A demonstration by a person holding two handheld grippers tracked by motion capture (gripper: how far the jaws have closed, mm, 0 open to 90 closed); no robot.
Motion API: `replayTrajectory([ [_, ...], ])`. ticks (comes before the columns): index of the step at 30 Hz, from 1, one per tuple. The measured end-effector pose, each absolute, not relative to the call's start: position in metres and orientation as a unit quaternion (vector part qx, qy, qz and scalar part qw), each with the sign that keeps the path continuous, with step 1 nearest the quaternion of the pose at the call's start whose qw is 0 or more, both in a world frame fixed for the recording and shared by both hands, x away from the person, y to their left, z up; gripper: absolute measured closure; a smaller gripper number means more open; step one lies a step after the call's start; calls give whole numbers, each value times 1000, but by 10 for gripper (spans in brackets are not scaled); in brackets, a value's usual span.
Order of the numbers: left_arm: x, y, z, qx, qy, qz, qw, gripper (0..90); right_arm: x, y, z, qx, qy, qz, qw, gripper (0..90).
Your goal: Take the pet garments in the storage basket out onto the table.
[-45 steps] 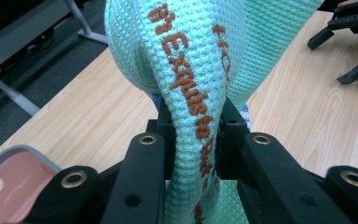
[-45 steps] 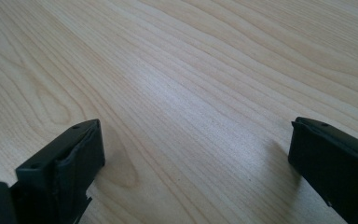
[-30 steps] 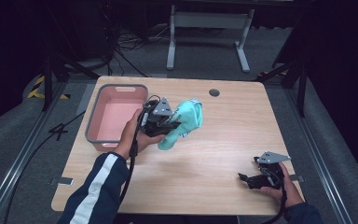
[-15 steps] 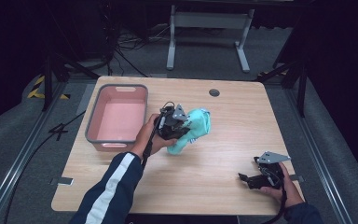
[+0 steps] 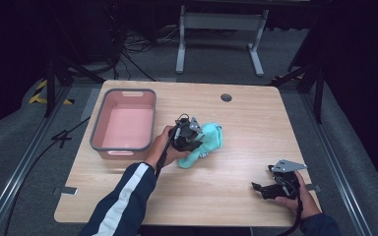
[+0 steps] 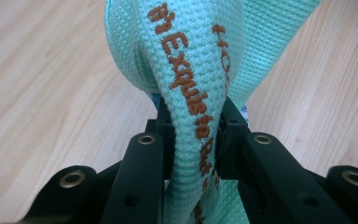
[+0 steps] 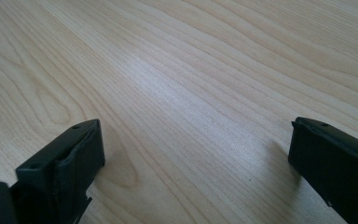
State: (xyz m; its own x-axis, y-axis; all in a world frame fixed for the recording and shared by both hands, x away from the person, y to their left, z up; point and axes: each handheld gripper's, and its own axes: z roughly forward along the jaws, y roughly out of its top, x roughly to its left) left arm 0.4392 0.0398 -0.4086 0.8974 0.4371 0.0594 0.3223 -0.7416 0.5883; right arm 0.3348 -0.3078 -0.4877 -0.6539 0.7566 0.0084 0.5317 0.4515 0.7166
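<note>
Nearest me, by the near right corner of the surface (image 5: 236,206), the right gripper (image 5: 268,188) rests low in the person's hand with its fingers (image 7: 65,163) spread wide over bare wood, holding nothing. Further in, about the middle of the surface, the left gripper (image 5: 189,135) has its fingers (image 6: 142,158) pinching a fold of the mint-green waffle-weave cloth (image 5: 207,141), the rust-coloured lettering running right up between them. The cloth looks light, soft and limp; I judge it will sag and trail from wherever it is held, will not slip much given its texture, and cannot break. A bunched fold, like the one now pinched, seems the sensible place to take it, since a single edge would let the rest drag. Beyond and toward the left edge sits the pink tub (image 5: 97,129) with its grey rim, empty. Compared with a second ago, the left hand and cloth have moved rightward and nearer, away from the tub, and the right gripper has stayed where it was.
</note>
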Motion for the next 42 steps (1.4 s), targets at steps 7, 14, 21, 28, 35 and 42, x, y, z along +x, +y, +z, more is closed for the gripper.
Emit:
replayTrajectory([
  [7, 442, 34, -425, 938, 202, 80, 270, 752, 335, -308, -488, 385, 837, 355, 158, 37],
  [14, 442, 28, -437, 945, 199, 68, 249, 740, 335, -308, -488, 385, 837, 355, 158, 37],
  [21, 442, 25, -446, 950, 199, 59, 235, 704, 335, -308, -488, 385, 837, 355, 158, 37],
  [28, 440, 27, -439, 946, 200, 64, 247, 584, 335, -308, -488, 385, 837, 355, 158, 37],
  [35, 434, 29, -425, 944, 196, 74, 253, 462, 335, -308, -488, 385, 837, 355, 158, 37],
  [42, 423, 34, -410, 943, 192, 92, 254, 328, 335, -308, -488, 385, 837, 355, 158, 37],
])
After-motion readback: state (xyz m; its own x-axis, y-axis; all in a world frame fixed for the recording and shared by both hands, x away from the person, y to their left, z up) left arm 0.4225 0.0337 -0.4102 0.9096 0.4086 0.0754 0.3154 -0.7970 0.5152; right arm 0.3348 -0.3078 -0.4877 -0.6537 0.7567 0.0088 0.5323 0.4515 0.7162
